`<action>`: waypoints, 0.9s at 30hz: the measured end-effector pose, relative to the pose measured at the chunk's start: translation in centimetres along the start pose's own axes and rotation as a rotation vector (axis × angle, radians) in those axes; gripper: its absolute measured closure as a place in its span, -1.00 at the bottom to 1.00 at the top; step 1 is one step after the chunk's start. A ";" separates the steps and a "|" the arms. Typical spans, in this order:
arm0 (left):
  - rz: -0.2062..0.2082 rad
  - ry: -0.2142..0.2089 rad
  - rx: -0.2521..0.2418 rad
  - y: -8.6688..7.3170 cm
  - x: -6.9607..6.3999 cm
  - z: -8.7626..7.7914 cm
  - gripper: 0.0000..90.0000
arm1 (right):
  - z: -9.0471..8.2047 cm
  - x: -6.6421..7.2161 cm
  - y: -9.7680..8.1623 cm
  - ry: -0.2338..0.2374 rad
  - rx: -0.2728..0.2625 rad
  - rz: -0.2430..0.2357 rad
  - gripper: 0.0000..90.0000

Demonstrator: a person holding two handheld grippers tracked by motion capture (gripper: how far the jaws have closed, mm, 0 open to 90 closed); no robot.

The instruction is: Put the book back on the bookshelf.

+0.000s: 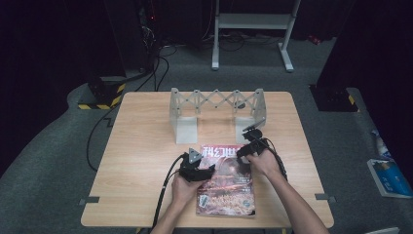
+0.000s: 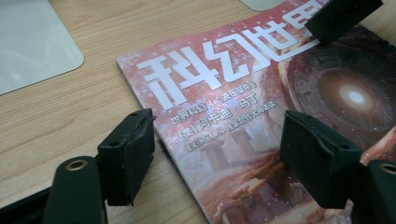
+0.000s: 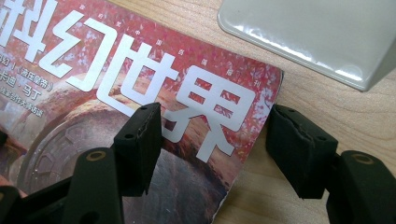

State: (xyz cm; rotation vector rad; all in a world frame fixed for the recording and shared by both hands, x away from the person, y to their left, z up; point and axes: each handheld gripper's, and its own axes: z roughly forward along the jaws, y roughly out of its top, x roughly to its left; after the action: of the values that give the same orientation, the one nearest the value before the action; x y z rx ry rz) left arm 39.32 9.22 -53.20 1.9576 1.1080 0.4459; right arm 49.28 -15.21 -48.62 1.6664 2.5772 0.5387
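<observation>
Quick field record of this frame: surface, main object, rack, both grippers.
surface: wooden table
object: magazine, flat, red cover up, near front edge
rack: grey folding rack, standing behind the magazine
left gripper: open, jaws astride the magazine's left edge
right gripper: open, jaws astride its top right corner
held: nothing gripped

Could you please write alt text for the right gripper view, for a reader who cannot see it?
The right gripper, jaws wide open, straddles the corner edge of a red magazine with large white Chinese title characters, lying flat on a wooden table. One jaw stands over the cover, the other over bare wood. A pale grey stand foot sits beyond the magazine.
</observation>
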 end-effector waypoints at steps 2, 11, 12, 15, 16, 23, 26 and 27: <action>0.000 -0.001 0.001 0.0 0.0 0.0 -0.40 | 0.0 -0.1 0.0 0.004 -0.005 -0.004 -0.18; 0.000 0.001 0.000 0.0 -0.1 0.0 -0.41 | -0.1 -0.3 0.0 0.028 -0.006 0.006 -0.10; 0.000 0.002 0.000 0.0 -0.1 0.0 -0.41 | -0.1 -0.3 0.0 0.027 -0.002 0.010 -0.09; 0.001 0.005 0.000 0.0 -0.1 0.0 -0.41 | -0.1 -0.3 0.0 0.025 -0.007 0.008 -0.08; 0.000 0.004 0.000 0.0 -0.1 0.0 -0.41 | -0.1 -0.3 0.0 0.023 -0.007 0.007 -0.08; -0.005 0.007 -0.002 0.0 -0.2 0.1 -0.42 | -0.4 -0.1 -0.1 0.025 -0.017 0.000 -0.01; -0.005 0.009 -0.004 0.0 -0.3 0.1 -0.42 | -0.7 0.0 -0.1 0.034 -0.029 -0.004 0.01; -0.005 0.009 -0.004 0.0 -0.3 0.1 -0.42 | -0.8 0.0 -0.2 0.039 -0.032 -0.008 0.01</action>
State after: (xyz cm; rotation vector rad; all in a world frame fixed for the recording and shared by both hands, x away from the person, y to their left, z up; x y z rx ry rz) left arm 39.22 8.96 -53.25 1.9502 1.1168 0.4544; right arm 48.97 -15.43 -47.95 1.6517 2.5859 0.6151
